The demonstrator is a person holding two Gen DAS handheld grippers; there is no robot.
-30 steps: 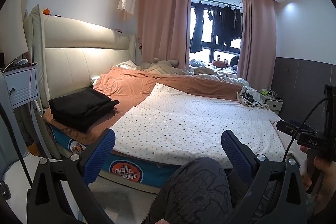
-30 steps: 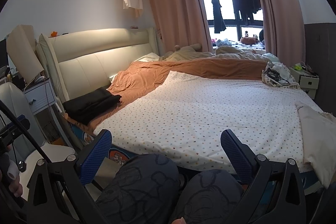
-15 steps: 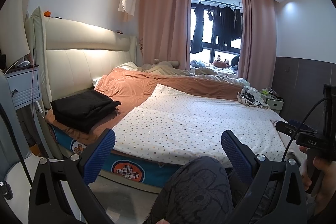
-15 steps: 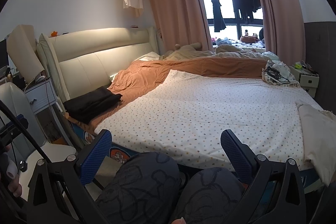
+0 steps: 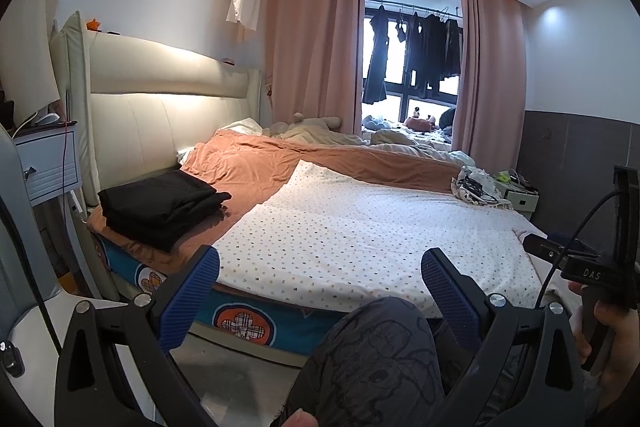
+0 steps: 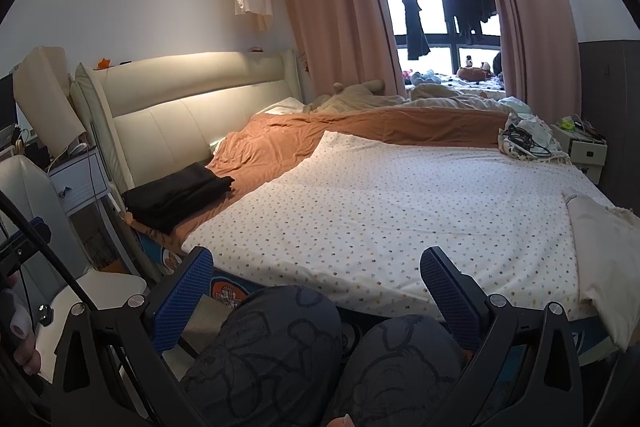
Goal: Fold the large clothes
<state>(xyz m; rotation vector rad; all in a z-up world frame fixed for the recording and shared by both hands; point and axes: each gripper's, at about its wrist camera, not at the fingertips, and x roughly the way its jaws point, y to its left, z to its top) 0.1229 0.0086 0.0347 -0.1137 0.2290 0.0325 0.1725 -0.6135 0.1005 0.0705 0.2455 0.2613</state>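
A folded black garment lies on the orange sheet at the near left corner of the bed; it also shows in the right wrist view. A white dotted sheet covers the middle of the bed. A cream cloth hangs over the bed's near right corner. My left gripper is open and empty, held above my knees short of the bed. My right gripper is open and empty, likewise short of the bed edge.
A padded cream headboard stands at the left. A white nightstand is beside it. A bundle with cables lies at the far right bed edge, next to a small cabinet. Crumpled bedding lies at the back.
Both cameras have shifted slightly; the black garment sits a little further right in the left wrist view. Nothing was taken hold of or let go.
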